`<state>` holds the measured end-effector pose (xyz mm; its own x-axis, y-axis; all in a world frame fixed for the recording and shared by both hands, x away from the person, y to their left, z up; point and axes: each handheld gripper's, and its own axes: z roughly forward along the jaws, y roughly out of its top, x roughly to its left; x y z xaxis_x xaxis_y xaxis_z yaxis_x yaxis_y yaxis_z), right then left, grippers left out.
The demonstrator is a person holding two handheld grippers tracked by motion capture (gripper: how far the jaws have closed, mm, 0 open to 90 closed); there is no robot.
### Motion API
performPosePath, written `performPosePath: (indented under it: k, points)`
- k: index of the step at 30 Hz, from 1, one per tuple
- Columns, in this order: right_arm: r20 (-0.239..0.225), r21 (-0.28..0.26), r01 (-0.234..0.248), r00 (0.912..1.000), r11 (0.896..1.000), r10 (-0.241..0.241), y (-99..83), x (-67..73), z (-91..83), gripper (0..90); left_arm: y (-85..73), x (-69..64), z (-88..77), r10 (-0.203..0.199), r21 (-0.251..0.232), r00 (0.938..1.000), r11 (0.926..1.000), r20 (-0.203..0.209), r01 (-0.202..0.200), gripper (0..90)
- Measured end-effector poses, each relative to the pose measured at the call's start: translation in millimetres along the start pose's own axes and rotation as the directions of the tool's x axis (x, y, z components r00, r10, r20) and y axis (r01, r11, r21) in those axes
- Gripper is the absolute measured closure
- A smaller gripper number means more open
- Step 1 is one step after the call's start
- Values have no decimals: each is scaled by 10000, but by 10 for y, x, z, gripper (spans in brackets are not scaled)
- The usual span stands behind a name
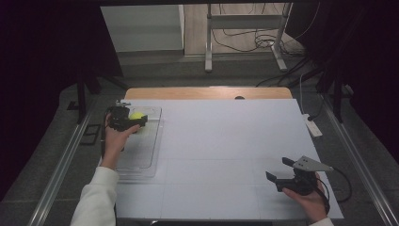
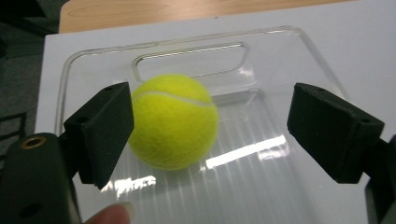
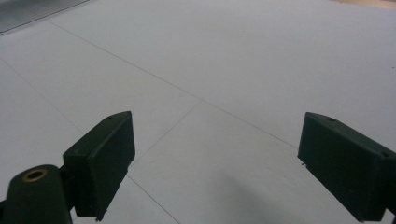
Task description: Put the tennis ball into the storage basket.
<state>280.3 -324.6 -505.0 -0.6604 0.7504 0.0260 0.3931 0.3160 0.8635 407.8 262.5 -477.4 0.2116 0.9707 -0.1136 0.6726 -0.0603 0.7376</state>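
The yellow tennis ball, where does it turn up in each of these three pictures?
High view: the tennis ball sits left of centre, at the far end of the clear tray, just by the left gripper.
Left gripper view: the ball lies left of centre, between the open jaws.
Right gripper view: not in it.
Shared landmark: the clear tray.

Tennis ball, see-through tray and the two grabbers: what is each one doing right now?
Tennis ball: lying in the tray, not squeezed, a wide gap to one pad.
Clear tray: flat on the white table, right way up.
Left gripper: open, jaws either side of the ball.
Right gripper: open, nothing between its jaws, over the bare table.
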Motion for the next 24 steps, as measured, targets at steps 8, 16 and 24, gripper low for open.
performPosePath:
  k: [8, 16, 24]
  points:
    - [-13, -63, -94, 10000, 9999, 94, -3, -19, -6, 116, -40, -83, -144, 83, -427, 9964, 9991, 845, -47, 165]
    - [-72, -93, -100, 9999, 9999, 99, -3, -9, -16, 116, -126, -208, -335, 402, -840, 9890, 9961, 1420, -284, 165]
    - [-96, -119, -181, 9998, 9998, 180, -15, -19, -34, 116, -229, -345, -569, 733, -1279, 9762, 9906, 2043, -476, 166]
